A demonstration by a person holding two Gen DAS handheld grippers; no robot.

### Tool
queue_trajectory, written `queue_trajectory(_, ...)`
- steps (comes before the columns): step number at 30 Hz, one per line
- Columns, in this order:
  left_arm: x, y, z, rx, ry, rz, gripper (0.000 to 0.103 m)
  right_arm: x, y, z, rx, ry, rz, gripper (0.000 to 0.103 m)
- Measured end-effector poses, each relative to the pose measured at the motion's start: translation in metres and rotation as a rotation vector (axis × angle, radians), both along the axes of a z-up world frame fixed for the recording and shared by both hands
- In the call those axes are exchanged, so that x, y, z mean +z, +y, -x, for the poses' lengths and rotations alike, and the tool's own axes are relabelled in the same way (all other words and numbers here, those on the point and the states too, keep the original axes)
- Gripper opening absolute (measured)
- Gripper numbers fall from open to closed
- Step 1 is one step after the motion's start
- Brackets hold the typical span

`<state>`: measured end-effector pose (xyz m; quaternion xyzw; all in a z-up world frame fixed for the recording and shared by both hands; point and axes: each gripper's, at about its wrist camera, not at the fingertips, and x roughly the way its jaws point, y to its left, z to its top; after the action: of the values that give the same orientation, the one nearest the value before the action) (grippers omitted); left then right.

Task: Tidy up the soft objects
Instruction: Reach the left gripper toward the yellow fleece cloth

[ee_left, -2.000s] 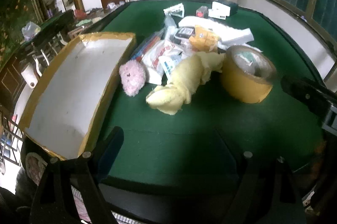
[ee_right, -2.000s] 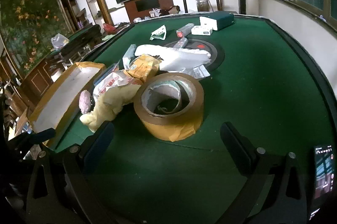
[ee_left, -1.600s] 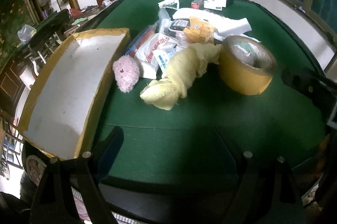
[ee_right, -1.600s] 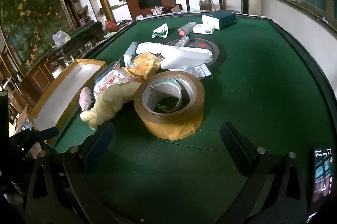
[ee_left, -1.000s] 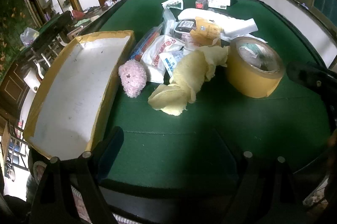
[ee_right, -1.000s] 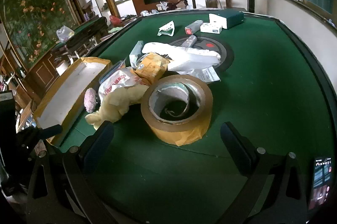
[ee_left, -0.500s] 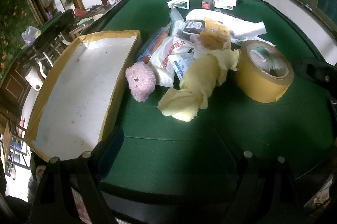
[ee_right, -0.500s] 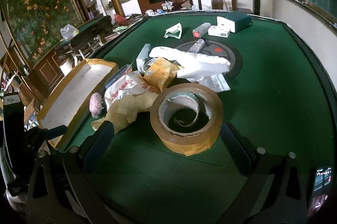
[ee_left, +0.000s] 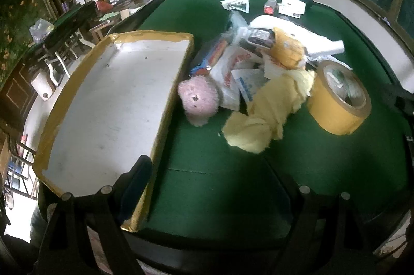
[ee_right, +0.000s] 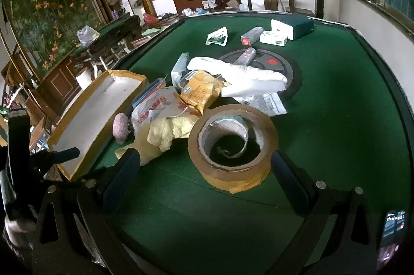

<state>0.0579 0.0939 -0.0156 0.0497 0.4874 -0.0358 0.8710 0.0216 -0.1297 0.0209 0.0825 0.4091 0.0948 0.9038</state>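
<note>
Cardboard tray [ee_left: 103, 104] bare inside; pink plush [ee_left: 199, 100] beside it; both hand-held grippers wide, holding nothing.

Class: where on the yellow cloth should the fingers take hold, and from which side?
Probably the bunched near end of the yellow cloth, approached from the open green felt nearest the camera. That end lies bare and bulges up, giving a fold to pinch. The far end runs in among the packets and lies against the tape roll, leaving little room.
</note>
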Motion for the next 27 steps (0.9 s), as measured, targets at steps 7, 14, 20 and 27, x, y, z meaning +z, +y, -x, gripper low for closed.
queue_trajectory(7, 0.009, -0.007, -0.012, -0.059, 0.004, 0.044, 0.085, -0.002, -0.011, -0.001, -0.010, 0.003, -0.025, 0.102)
queue_trajectory(14, 0.003, -0.043, -0.031, -0.170, 0.010, -0.023, 0.085, -0.006, -0.026, -0.002, -0.026, 0.014, -0.043, 0.102)
queue_trajectory(20, -0.005, -0.060, -0.036, -0.199, 0.007, -0.104, 0.085, -0.007, -0.037, -0.002, -0.049, 0.024, -0.044, 0.102)
queue_trajectory(27, -0.011, -0.063, -0.038, -0.213, 0.006, -0.134, 0.085, -0.005, -0.042, 0.001, -0.059, 0.024, -0.044, 0.102)
